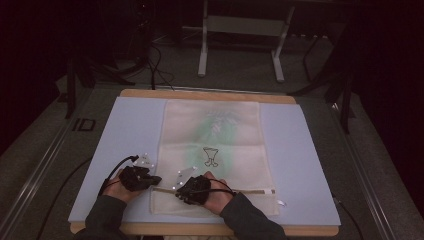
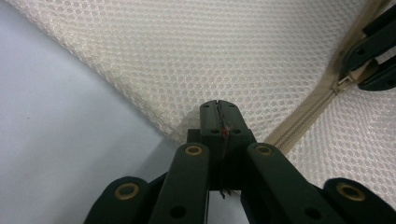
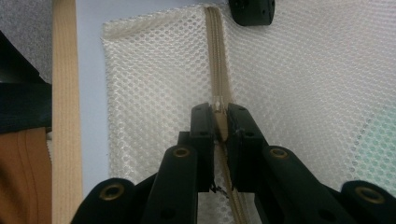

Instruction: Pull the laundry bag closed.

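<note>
Landmark = the zip (image 3: 217, 70) of the mesh bag (image 1: 212, 150), running across the bag's near end, parallel to the near table edge.

Nearest: person's sleeves & hands come in at the bottom of the high view. R hand (image 1: 218, 192) sits right on the zip line, holding the right gripper (image 1: 181, 190), which points left along the zip. In the right gripper view its jaws are pressed in on the zip pull (image 3: 218, 103), pinching the tape w/ the slider just ahead of the tips. Left gripper (image 1: 156, 179) is just off the zip's left end, at the bag's near-left edge; L hand (image 1: 117, 187) behind it, over the blue mat (image 1: 310, 165). In the left gripper view the jaws are pressed together, clamped on the mesh edge (image 2: 187, 133), w/ the zip slanting away to the right & the other gripper's tips at its far end.

Beyond the zip: rest of the bag lies flat on the mat, a green-tinted item w/ a dark goblet-like drawing (image 1: 211, 156) showing through the mesh. Mat sits on a wooden board (image 1: 205, 94).

Farthest past the zip: grey floor, white stand legs (image 1: 202, 55), cables (image 1: 155, 65).
</note>
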Motion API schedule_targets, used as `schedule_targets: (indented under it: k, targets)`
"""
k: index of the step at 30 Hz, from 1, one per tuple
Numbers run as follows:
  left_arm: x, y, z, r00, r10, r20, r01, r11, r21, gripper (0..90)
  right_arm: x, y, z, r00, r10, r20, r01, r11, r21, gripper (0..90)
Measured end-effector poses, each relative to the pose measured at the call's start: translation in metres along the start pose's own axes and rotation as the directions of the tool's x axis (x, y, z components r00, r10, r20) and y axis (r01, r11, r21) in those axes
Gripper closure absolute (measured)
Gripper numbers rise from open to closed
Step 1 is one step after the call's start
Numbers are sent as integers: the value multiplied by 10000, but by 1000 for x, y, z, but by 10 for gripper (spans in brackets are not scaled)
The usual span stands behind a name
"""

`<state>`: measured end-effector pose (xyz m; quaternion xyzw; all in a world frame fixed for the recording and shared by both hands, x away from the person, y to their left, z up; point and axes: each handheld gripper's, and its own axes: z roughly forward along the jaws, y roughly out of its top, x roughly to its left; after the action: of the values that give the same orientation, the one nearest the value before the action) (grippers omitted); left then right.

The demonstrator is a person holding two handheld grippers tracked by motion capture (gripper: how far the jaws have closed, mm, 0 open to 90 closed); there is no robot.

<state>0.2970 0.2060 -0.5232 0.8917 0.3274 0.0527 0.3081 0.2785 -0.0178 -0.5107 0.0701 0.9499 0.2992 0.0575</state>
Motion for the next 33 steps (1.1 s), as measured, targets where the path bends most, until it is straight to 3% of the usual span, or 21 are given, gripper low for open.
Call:
schedule_targets:
  k: [33]
  targets:
    - [0, 0, 0, 10000, -24, -4, 24, 10000, 15, 899, -2, -15, -16, 9998, 152, 117, -155, 9995, 267, 822]
